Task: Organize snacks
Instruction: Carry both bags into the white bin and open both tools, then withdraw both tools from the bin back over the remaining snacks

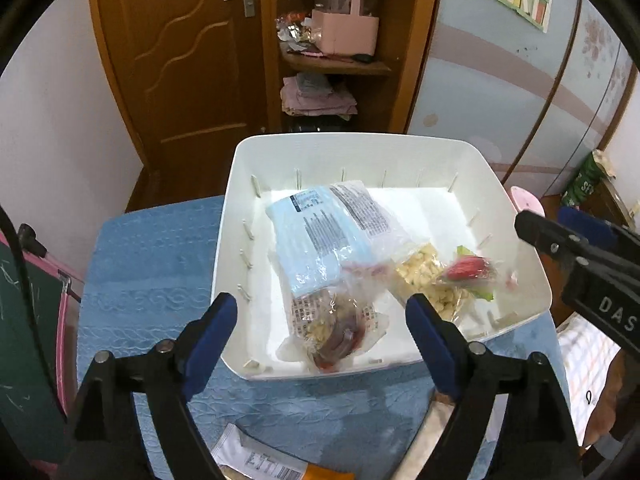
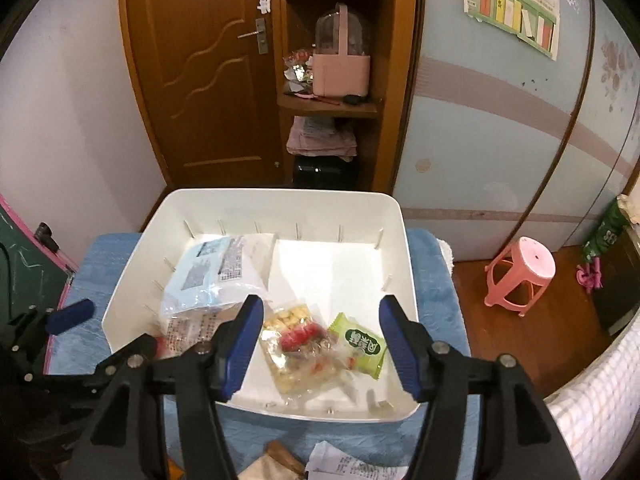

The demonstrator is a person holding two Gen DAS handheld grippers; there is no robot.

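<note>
White bin [image 1: 508,184] mid-frame holds snack packets [image 1: 320,248] — left tool [image 1: 320,336] and right tool [image 2: 320,344] both gape empty.

- brown wooden door [image 2: 208,92] next to a corner shelf [image 2: 332,104]
- pale blue wardrobe [image 2: 500,140] on the right
- pink plastic stool [image 2: 520,276] on the wood floor [image 2: 500,344]

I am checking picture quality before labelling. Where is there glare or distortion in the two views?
Left wrist view: glare whitens the white bin floor and shines on the blue packet; the door bows from fisheye distortion. Right wrist view: the bin floor is overexposed, the green packet stays readable, the corners are black.
</note>
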